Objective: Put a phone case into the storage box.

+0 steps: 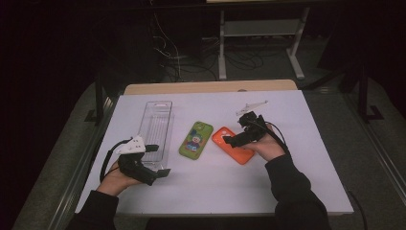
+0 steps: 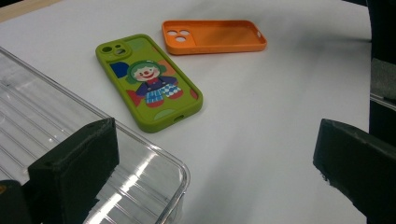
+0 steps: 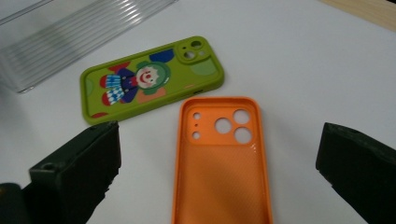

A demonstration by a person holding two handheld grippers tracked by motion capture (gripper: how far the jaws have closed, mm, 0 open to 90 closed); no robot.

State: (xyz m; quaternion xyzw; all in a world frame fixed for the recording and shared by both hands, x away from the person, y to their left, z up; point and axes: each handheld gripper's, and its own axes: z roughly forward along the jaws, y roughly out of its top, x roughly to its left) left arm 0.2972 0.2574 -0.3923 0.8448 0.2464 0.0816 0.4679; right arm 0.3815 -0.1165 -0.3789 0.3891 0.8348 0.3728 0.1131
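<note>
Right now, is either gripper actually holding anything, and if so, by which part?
Nothing is held. The right gripper hangs open over the orange case, and the left gripper is open beside the clear tray.

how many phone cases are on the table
2. The green phone case with a clown picture lies mid-table, right of the clear tray. The orange phone case lies open side up just right of it, under the right gripper.

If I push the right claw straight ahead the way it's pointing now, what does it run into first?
Most likely the orange phone case: it lies open side up between the open jaws of the right claw, directly ahead. The green clown case sits beyond, off to one side.
</note>
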